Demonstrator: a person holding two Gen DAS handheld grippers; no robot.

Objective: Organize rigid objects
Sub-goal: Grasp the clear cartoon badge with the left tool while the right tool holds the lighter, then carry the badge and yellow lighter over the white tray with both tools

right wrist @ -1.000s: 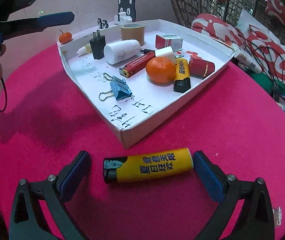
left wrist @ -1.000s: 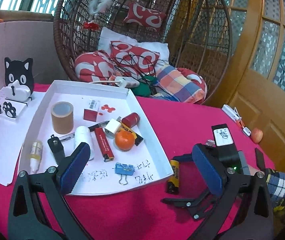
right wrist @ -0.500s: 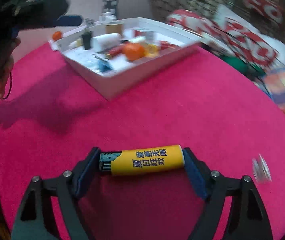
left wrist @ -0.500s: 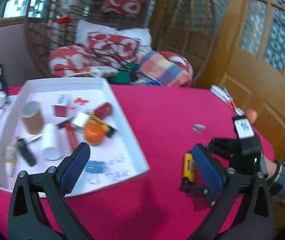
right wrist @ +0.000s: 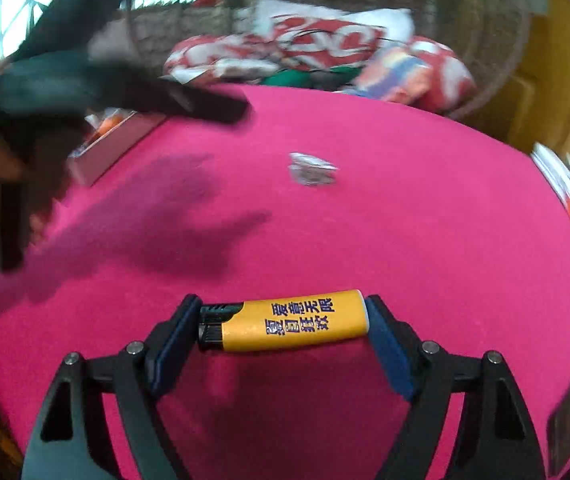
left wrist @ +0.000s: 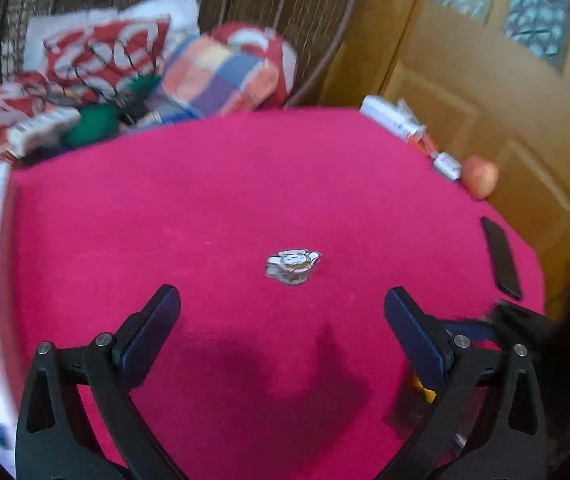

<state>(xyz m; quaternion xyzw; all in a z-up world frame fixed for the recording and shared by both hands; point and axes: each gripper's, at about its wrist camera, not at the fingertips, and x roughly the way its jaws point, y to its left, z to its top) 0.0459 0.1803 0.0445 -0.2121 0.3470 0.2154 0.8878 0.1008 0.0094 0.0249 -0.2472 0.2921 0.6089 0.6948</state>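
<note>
While right gripper jaws clamp yellow lighter | left gripper jaws apart over tablecloth

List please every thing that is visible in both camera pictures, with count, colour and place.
lighter: 1, yellow with black cap, held between the right gripper's fingers
sticker: 1, white, middle of the tablecloth
tablecloth: 1, pink-red, covers the table
apple: 1, reddish, far right edge
dark flat object: 1, black, right edge
tray: 1, white, left, mostly hidden
cushions: several, red-white, behind the table
left gripper: open, over the tablecloth
right gripper: shut on lighter
</note>
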